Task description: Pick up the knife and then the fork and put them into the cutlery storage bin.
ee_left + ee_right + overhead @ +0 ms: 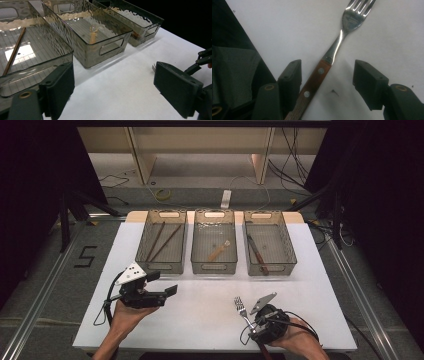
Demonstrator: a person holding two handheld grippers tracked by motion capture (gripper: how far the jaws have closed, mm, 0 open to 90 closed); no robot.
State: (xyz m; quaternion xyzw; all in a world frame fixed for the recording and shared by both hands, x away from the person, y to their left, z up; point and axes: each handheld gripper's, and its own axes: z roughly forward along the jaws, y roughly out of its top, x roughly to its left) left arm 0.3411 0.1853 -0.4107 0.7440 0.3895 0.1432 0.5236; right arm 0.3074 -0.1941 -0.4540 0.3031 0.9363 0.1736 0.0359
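Angling the right tool (pixel 325 77) low over the wooden-handled fork (pixel 329 56) on the counter (pixel 200 310), jaws spread astride, seemingly not pinching; left tool (pixel 165 282) spread, held level.

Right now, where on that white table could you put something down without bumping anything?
The widest bare patch lies mid-table, between the left gripper and the fork, below the three bins. The strips beside the outer bins are free too. It is crowded around the right gripper over the fork's handle.

Brightly lit white surface (pixel 200 320) under overhead light, dark surroundings; glare on bins (pixel 82 30); soft, slightly blurred close views.
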